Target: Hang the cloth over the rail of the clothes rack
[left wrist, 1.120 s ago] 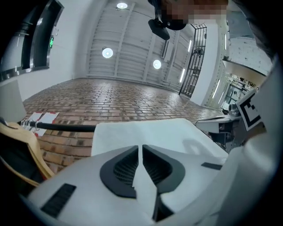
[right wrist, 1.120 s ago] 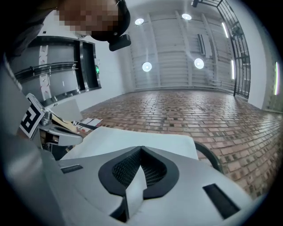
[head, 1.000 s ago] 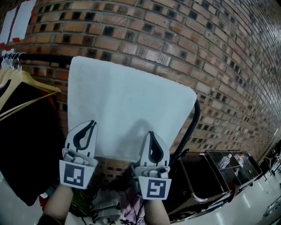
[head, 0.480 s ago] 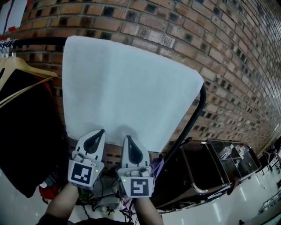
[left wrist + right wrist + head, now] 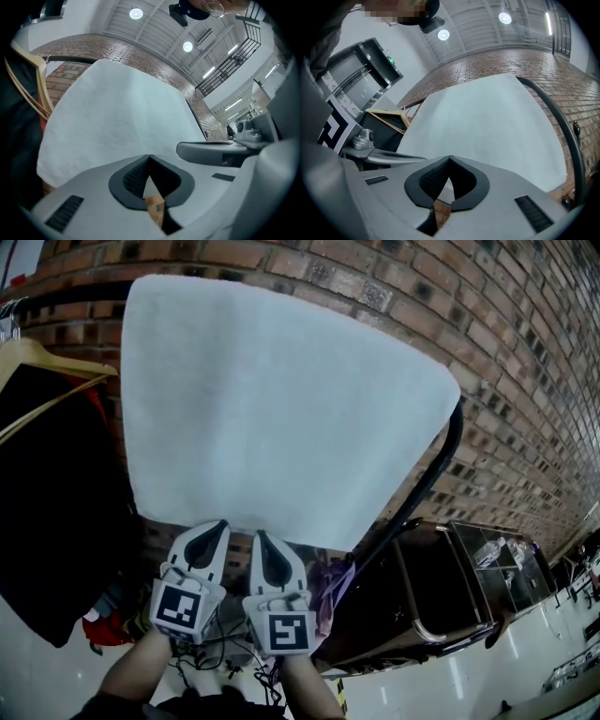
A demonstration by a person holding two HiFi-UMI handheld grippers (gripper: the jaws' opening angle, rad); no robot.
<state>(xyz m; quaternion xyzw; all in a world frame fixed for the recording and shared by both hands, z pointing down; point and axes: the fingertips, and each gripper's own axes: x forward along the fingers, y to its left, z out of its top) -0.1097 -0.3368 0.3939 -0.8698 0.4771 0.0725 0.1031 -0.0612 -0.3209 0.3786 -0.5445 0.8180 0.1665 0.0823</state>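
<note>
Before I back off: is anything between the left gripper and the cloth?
Nothing shows there. In the left gripper view, the shut left gripper faces the hung cloth with only open air between them.

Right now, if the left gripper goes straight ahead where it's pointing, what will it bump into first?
Probably the white fluffy cloth draped over the black metal rail: the left gripper, jaws shut, aims at its lower edge. How far off the cloth hangs is unclear.
</note>
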